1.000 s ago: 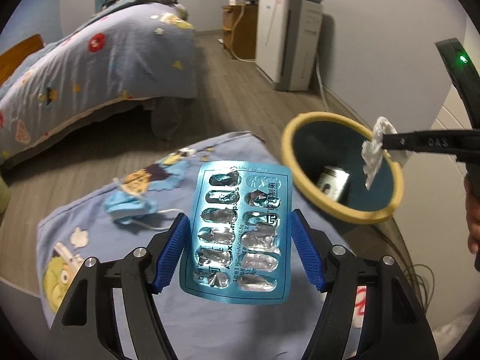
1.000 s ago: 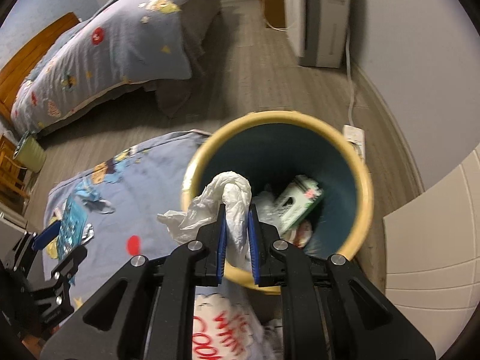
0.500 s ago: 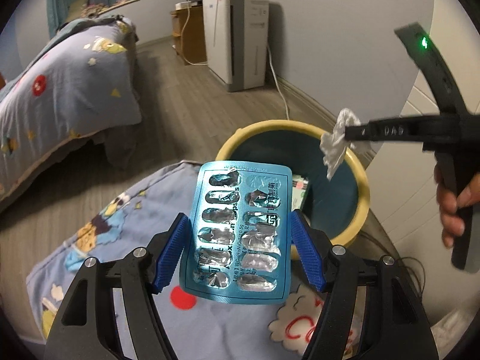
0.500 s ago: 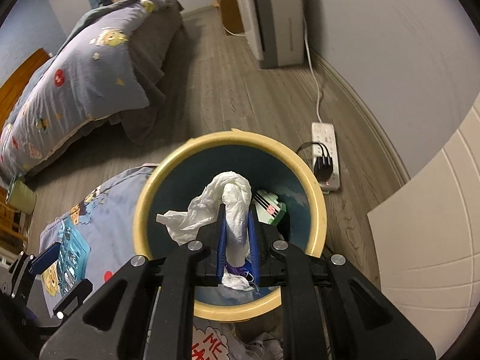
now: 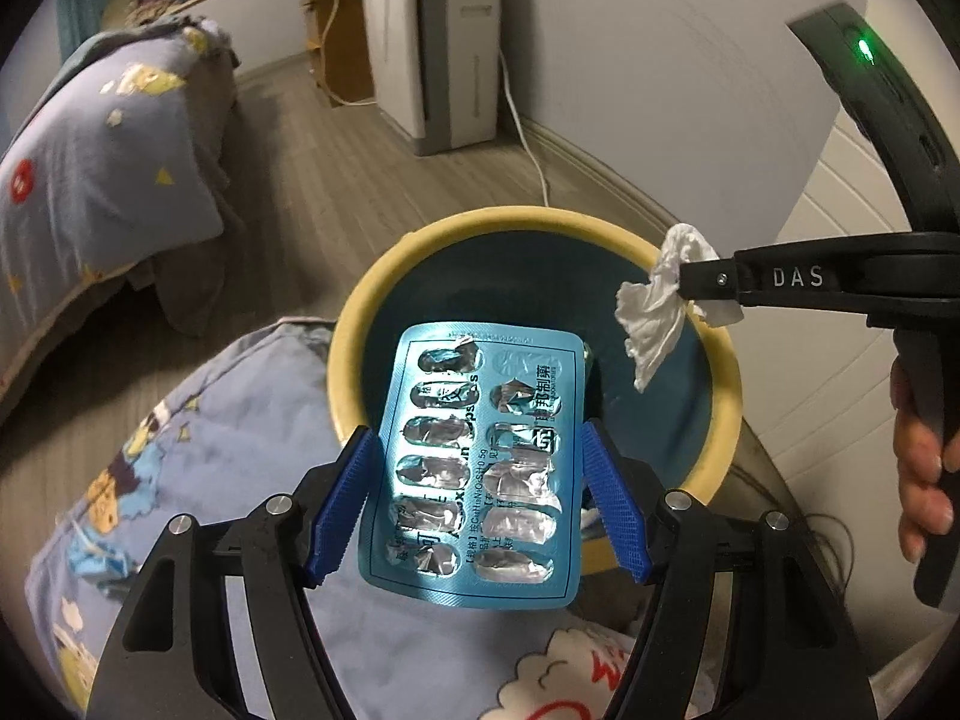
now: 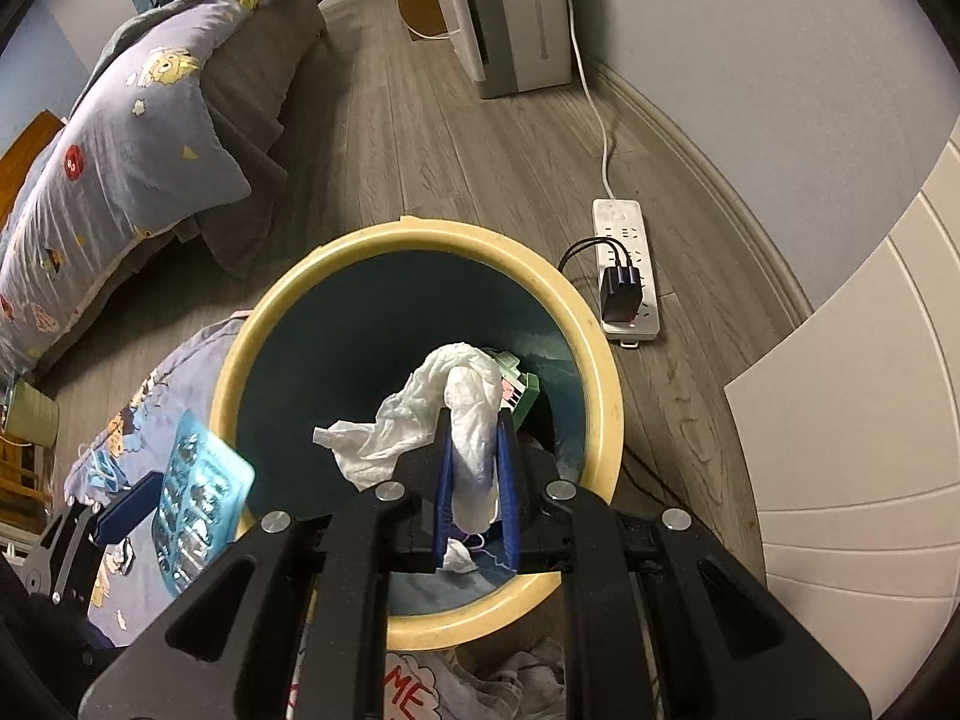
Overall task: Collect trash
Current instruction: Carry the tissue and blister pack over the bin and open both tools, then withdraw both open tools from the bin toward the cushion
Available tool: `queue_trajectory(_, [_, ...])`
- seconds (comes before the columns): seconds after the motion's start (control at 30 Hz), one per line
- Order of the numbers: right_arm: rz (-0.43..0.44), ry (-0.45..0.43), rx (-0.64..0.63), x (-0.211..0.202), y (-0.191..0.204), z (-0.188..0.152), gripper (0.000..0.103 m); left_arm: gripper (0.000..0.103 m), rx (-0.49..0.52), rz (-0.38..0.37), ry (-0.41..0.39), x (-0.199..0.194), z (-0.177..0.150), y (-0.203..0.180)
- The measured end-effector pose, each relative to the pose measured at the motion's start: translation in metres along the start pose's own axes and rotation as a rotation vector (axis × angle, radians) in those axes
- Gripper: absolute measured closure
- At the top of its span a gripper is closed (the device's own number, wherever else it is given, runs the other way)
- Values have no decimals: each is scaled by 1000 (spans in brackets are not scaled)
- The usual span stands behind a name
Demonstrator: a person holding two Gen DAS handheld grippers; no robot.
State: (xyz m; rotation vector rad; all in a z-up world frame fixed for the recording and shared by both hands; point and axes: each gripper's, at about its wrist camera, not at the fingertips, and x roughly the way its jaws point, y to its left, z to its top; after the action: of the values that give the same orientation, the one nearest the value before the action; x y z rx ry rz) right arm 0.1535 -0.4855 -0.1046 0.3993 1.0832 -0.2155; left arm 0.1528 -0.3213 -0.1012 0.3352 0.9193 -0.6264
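My left gripper [image 5: 480, 468] is shut on an empty blue blister pack [image 5: 474, 480], its blue pads pressing the pack's two long edges. The pack hangs over the near rim of a yellow-rimmed, dark-teal trash bin [image 5: 372, 294]. My right gripper [image 6: 474, 474] is shut on a crumpled white tissue [image 6: 420, 414] and holds it directly above the bin's [image 6: 606, 384] opening. In the left wrist view that tissue [image 5: 660, 312] hangs from the right gripper's black finger over the bin's far right rim. A green box [image 6: 519, 390] and other scraps lie inside the bin. The blister pack [image 6: 198, 492] shows at lower left.
A blue cartoon-print cloth [image 5: 198, 438] covers the surface beside the bin. A bed with a matching quilt [image 6: 138, 144] stands at left. A white power strip [image 6: 624, 270] with a black plug lies on the wood floor right of the bin. A white appliance [image 5: 432, 42] stands by the wall.
Both grippers moved toward the bin. The blister pack went from over the cloth to over the bin's near rim, and the tissue now hangs over the bin's opening.
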Motion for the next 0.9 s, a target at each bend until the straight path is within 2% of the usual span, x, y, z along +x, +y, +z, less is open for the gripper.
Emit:
queue_trajectory(0.1, [10, 11, 11, 5, -1, 0, 90, 32, 13, -14, 0, 7, 3, -3])
queue_trajectory(0.17, [13, 22, 18, 9, -1, 1, 89, 26, 4, -29, -1, 10, 4, -3])
queue_trajectory(0.23, [10, 28, 23, 13, -2, 1, 89, 24, 2, -37, -4, 12, 4, -1])
queue_trajectory(0.33, [13, 38, 31, 17, -4, 0, 88, 14, -1, -30, -11, 13, 2, 1])
queue_trajectory(0.5, [27, 38, 45, 18, -6, 1, 58, 10, 12, -34, -38, 8, -5, 4])
queue_trajectory(0.53, [25, 32, 49, 16, -5, 1, 41, 10, 18, -29, -41, 6, -7, 5])
queue_trajectory(0.57, [19, 25, 52, 15, -5, 2, 31, 9, 25, -21, -44, 4, -10, 6])
queue_trajectory(0.63, [9, 4, 55, 9, -5, 3, 26, 9, 26, -8, -48, 1, -14, 8])
queue_trajectory(0.67, [6, 0, 58, 6, -5, 5, 18, 9, 18, 1, -51, -2, -17, 11])
queue_trajectory(0.73, [3, -17, 64, -1, -4, 5, 8, 8, 1, 10, -53, -6, -20, 16])
queue_trajectory(0.9, [-27, -61, 44, -24, 6, 6, 6, 7, -55, 45, -71, -29, -33, 35])
